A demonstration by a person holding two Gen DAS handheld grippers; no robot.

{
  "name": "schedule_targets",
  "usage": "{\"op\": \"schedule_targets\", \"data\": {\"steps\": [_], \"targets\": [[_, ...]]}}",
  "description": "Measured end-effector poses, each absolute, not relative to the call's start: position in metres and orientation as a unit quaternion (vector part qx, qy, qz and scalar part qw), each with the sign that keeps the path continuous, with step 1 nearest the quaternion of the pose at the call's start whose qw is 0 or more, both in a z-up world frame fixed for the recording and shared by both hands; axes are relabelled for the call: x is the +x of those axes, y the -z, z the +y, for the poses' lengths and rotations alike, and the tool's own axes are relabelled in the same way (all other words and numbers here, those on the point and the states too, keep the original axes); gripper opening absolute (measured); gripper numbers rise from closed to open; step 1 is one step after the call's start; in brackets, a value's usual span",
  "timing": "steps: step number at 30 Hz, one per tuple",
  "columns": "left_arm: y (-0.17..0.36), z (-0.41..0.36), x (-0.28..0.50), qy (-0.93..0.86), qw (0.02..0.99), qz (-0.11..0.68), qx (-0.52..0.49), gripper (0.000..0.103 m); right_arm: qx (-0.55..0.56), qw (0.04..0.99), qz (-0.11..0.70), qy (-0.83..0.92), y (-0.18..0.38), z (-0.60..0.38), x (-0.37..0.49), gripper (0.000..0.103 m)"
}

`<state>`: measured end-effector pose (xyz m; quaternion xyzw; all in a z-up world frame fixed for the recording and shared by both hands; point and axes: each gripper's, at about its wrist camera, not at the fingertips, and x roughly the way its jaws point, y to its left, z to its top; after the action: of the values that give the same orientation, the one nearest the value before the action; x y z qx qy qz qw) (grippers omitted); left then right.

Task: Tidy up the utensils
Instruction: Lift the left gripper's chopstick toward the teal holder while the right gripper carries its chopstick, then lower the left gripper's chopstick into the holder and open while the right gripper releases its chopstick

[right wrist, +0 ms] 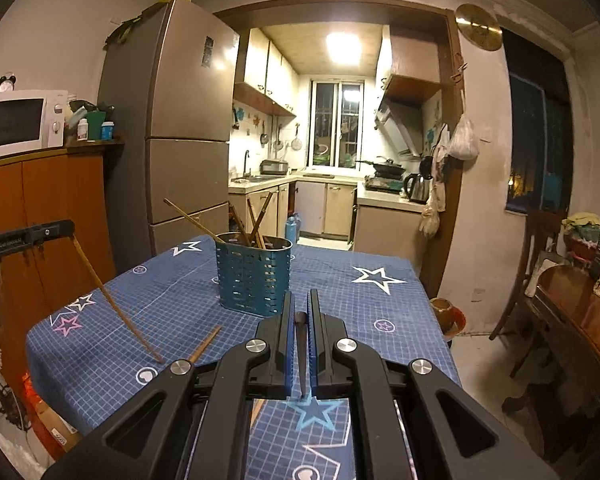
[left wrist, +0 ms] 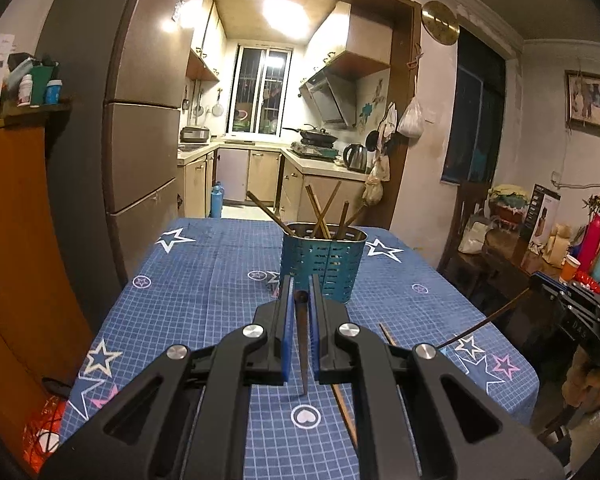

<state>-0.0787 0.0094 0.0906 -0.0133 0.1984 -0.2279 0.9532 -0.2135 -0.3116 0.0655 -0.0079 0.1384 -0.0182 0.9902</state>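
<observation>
- Left gripper (left wrist: 300, 294): closed on a dark wooden chopstick (left wrist: 302, 344), at frame centre.
- Right gripper (right wrist: 301, 312): likewise clamped on a second brown chopstick (right wrist: 301, 354).
- Perforated blue metal utensil holder (left wrist: 323, 262): stood mid-frame on the blue star-patterned tablecloth (left wrist: 204, 276), chopsticks inside.

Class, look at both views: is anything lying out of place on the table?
Yes. One brown wooden chopstick lies loose on the blue star-patterned tablecloth, outside the blue perforated metal utensil holder where the others stand.
</observation>
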Motion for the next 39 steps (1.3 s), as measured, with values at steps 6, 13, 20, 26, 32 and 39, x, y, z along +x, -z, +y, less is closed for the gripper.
{"op": "schedule_targets", "data": {"steps": [6,13,20,26,32,39], "targets": [[-0.105,-0.001,-0.064,0.235,0.949,0.21,-0.006,0.006,-0.004,0.987,0.158,0.007,-0.081,-0.314,-0.187,0.007],[-0.11,-0.006,-0.052,0.244,0.946,0.213,-0.008,0.006,0.009,0.984,0.179,-0.006,-0.088,-0.319,-0.166,0.007],[-0.119,-0.009,-0.038,0.254,0.943,0.216,-0.013,0.006,0.011,0.982,0.186,-0.014,-0.098,-0.315,-0.15,0.007],[-0.151,-0.018,-0.028,0.258,0.948,0.185,-0.011,0.005,-0.005,0.987,0.163,-0.017,-0.13,-0.308,-0.135,0.007],[-0.194,-0.032,-0.002,0.266,0.951,0.156,-0.021,0.006,-0.02,0.992,0.127,-0.019,-0.178,-0.306,-0.112,0.007],[-0.225,-0.059,0.034,0.252,0.96,0.125,-0.01,0.006,-0.02,0.995,0.097,-0.018,-0.226,-0.31,-0.071,0.007]]}}
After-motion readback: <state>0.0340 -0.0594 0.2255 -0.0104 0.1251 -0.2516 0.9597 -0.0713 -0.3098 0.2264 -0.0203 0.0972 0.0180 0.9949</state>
